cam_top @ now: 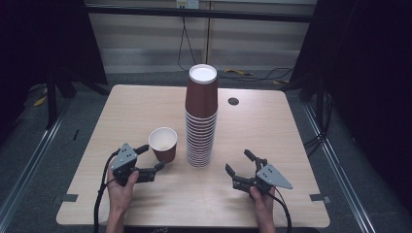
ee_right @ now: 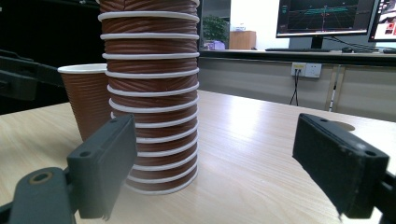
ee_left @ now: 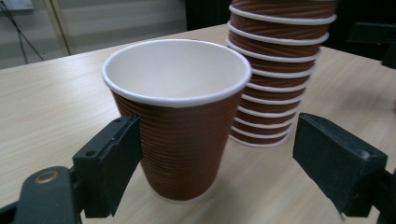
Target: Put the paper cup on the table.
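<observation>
On the desk (cam_top: 121, 116), left of the inverted cup stack (cam_top: 200, 119): one upright ribbed paper cup (cam_top: 163, 143), light, thin-walled, easily crushed; grip mid-wall, gently. Left tongs (cam_top: 152, 158) straddle it, apart; right tongs (cam_top: 239, 162) apart, empty.

A single cup (cam_top: 163, 143) stands on the table (cam_top: 272, 131), just left of the cup stack (cam_top: 201, 116).

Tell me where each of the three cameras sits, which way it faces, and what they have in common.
High view: above the person's side, looking forward and down at the table; both hands and grippers show.
Left gripper view: rides the left gripper, facing the single paper cup between its open fingers.
Right gripper view: rides the right gripper, facing the cup stack.
All share cup and stack.
</observation>
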### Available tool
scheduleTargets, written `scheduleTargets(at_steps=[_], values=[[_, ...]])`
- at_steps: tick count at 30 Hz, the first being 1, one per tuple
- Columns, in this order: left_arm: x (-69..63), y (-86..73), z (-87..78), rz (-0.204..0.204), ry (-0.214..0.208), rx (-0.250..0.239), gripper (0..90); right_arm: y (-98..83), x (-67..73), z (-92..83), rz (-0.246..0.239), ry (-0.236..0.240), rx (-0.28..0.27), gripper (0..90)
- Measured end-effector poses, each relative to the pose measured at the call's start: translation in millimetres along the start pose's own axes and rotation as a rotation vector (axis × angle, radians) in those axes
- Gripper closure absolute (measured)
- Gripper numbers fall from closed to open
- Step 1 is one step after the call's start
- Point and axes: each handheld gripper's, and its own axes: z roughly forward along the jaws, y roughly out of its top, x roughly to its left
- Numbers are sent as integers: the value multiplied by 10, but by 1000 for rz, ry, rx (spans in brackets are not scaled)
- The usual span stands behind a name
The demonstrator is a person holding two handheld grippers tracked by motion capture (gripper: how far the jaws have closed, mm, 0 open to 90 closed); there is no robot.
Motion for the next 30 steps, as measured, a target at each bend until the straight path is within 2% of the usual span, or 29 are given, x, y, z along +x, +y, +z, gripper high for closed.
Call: scheduleTargets(at_steps=[1,2,5,7,9,10,11,13,16,17,18,19,20,22,24,26,27,28,30], values=[[-1,-15,-14,10,-12,-16,155,0,0,0,0,0,0,133],[-17,-31,-26,0,-24,-27,155,0,0,0,0,0,0,133],[-71,-78,-56,-1,-34,-49,155,0,-1,0,-1,0,0,133],[-119,-103,-56,14,-34,-66,155,0,0,0,0,0,0,133],[-178,-132,-40,-4,-28,-99,155,0,-1,0,0,0,0,133],[-210,-149,-31,-23,-44,-105,156,0,-1,0,0,0,0,133],[-235,-160,-15,-22,-52,-119,156,0,-1,0,0,0,0,133],[-283,-182,23,3,-49,-111,156,0,-1,0,0,0,0,133],[-361,-215,96,-23,-49,-125,155,0,-1,0,0,0,0,133],[-370,-225,108,-4,-49,-125,155,0,-1,0,0,0,0,133],[-387,-235,127,-2,-51,-130,155,0,-1,0,0,0,0,134],[-382,-239,136,19,-66,-123,155,0,-1,0,0,0,0,133],[-422,-247,160,-8,-57,-139,155,0,-1,1,0,0,0,134],[-435,-255,181,30,-27,-136,153,0,-1,0,0,1,0,134],[-435,-269,198,7,-47,-151,153,0,-1,1,0,1,0,133],[-438,-275,228,36,-47,-136,153,0,-1,0,0,1,0,134],[-469,-281,229,24,-47,-147,154,0,-1,0,0,1,1,134],[-474,-282,219,49,-44,-150,153,0,-1,0,0,1,0,133],[-510,-317,178,26,1,-207,154,0,0,1,0,0,-1,133]])
